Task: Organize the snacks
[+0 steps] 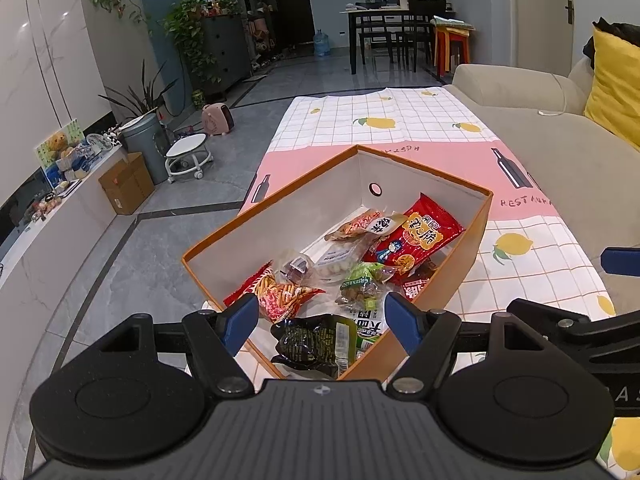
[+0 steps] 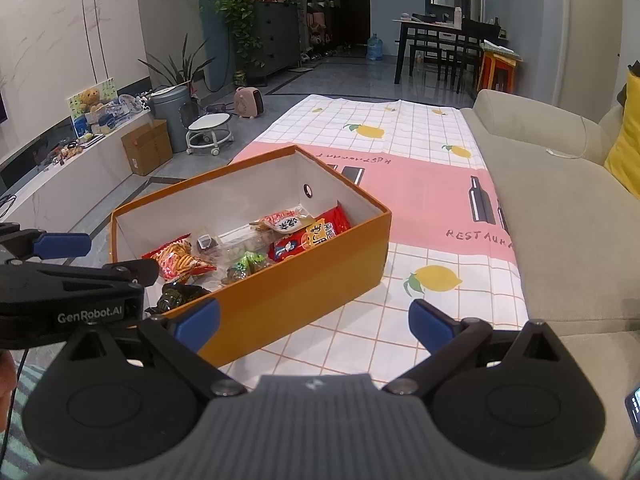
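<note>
An orange box (image 1: 468, 252) (image 2: 304, 280) with white inner walls stands on the lemon-print tablecloth (image 1: 520, 280) (image 2: 400, 320). Several snack packets lie inside it: a big red bag (image 1: 416, 240) (image 2: 304, 240), an orange-red striped bag (image 1: 280, 292) (image 2: 180, 260), a green packet (image 1: 362, 280) (image 2: 250, 262) and a dark green packet (image 1: 316, 344) (image 2: 176, 294) at the near end. My left gripper (image 1: 322, 322) hangs open over the box's near end, above the dark packet, holding nothing. My right gripper (image 2: 314, 322) is open and empty beside the box's near long side. The left gripper's fingertips (image 2: 64, 245) show at the right view's left edge.
A beige sofa (image 1: 540, 152) (image 2: 568, 208) runs along the table's right side, with a yellow cushion (image 1: 616, 92). Left of the table is grey tiled floor with a cardboard box (image 1: 126, 184), a white stool (image 2: 210, 130) and a bin (image 2: 170, 112). A dining table (image 2: 440, 40) stands far back.
</note>
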`<action>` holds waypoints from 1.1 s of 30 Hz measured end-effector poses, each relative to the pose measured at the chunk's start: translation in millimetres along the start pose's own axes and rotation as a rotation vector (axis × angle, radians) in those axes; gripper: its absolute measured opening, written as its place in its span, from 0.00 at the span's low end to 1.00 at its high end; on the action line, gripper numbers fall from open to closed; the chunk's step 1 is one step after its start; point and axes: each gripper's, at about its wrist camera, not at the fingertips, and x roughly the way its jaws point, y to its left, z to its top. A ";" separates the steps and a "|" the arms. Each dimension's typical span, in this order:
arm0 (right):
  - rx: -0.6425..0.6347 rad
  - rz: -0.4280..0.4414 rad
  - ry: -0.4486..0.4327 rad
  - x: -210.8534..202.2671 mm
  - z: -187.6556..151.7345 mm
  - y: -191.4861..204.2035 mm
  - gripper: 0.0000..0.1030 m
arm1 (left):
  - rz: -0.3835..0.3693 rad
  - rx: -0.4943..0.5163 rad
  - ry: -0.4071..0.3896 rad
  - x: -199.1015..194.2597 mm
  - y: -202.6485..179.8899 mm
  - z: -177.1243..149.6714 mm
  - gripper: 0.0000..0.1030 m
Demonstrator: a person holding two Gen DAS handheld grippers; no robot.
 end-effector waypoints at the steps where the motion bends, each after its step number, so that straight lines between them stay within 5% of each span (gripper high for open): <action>1: -0.001 -0.001 -0.001 -0.2 -0.2 -0.2 0.95 | 0.000 0.001 0.001 0.1 0.1 -0.1 0.82; 33: -0.008 -0.015 0.005 0.1 -0.4 -0.7 0.95 | -0.004 -0.003 0.009 -1.3 -9.1 1.8 0.82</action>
